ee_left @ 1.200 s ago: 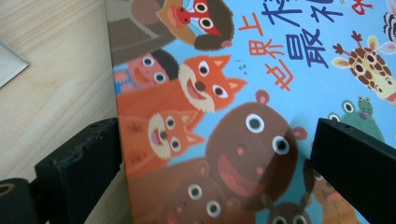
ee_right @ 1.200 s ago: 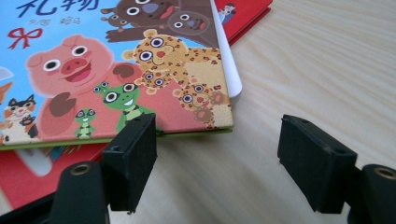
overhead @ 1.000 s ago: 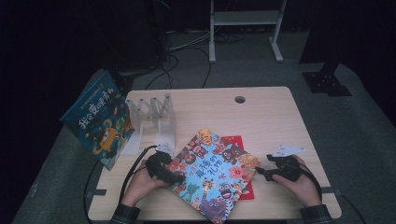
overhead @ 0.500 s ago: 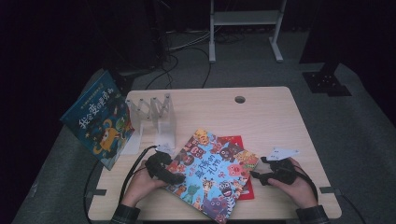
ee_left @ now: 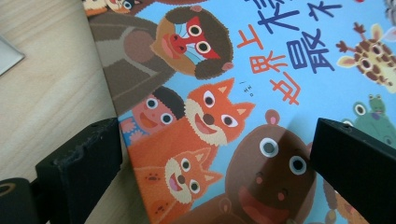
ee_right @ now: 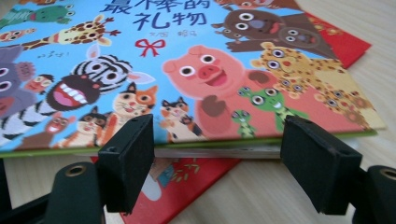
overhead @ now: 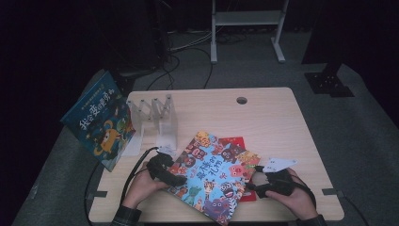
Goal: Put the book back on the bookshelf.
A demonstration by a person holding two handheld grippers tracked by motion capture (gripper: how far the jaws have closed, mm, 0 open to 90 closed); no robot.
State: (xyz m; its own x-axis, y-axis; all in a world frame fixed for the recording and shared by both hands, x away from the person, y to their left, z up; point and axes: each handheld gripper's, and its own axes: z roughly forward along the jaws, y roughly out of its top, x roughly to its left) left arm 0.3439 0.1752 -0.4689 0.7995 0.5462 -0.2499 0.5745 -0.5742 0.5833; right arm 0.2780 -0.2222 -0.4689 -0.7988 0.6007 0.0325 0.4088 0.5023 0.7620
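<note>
My left gripper (ee_left: pixel 205 168) is spread wide over the animal picture book's (overhead: pixel 214 174) edge at the table's (overhead: pixel 273 117) near middle; my right gripper (ee_right: pixel 217 158), jaws also apart, faces its other edge. Cover reads "最棒的礼物". A red book (ee_right: pixel 187 179) lies beneath.

Red book (overhead: pixel 234 142) mostly hidden underneath

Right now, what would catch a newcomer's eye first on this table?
The bright animal picture book lying at the near middle, over a red book, with the left gripper and right gripper open at its edges. Then the blue book leaning off the table's left side beside a clear rack.
</note>
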